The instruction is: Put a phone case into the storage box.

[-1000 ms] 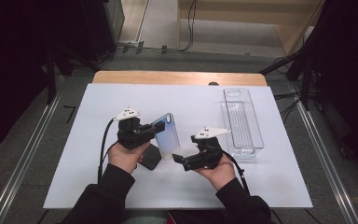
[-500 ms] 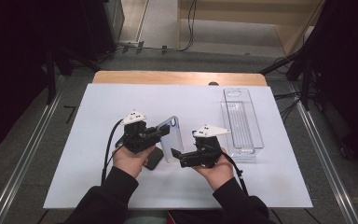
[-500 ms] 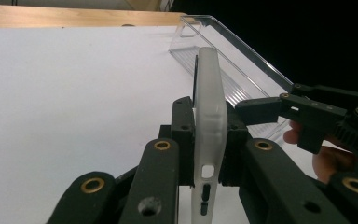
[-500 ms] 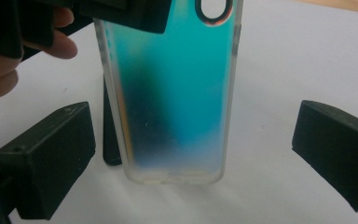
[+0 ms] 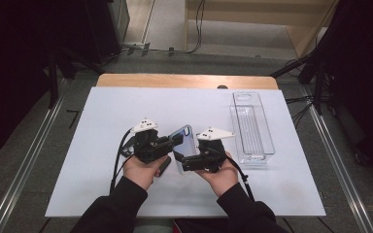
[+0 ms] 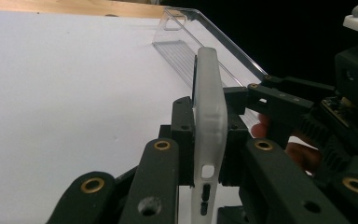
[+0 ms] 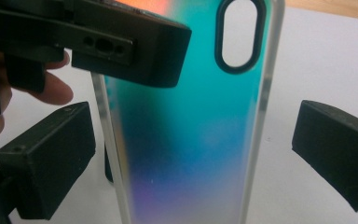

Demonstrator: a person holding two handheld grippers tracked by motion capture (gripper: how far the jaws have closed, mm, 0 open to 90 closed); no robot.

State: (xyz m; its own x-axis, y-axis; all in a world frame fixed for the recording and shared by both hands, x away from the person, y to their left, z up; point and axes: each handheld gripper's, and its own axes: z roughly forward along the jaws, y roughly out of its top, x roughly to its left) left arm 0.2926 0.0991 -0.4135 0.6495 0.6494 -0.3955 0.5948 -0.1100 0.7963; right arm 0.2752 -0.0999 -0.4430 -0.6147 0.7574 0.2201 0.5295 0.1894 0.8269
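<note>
Since the earlier frame the case (image 5: 186, 145) has tilted from upright toward flat and come between both grippers. Left gripper (image 5: 175, 141) is clamped on its edge; right gripper (image 5: 180, 162), at 5 o'clock of it, straddles the case's width with jaws apart, pads not touching.

We see our left gripper (image 6: 208, 140) clamped on the frosted edge of a phone case (image 6: 209, 116), held upright above the white worktop (image 6: 65, 93), a clear tray (image 6: 186, 46) beyond.

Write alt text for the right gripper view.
An iridescent teal phone case stands upright between the right gripper's open jaws, neither pad touching it. The left gripper clamps its upper left edge, above a white table.
</note>
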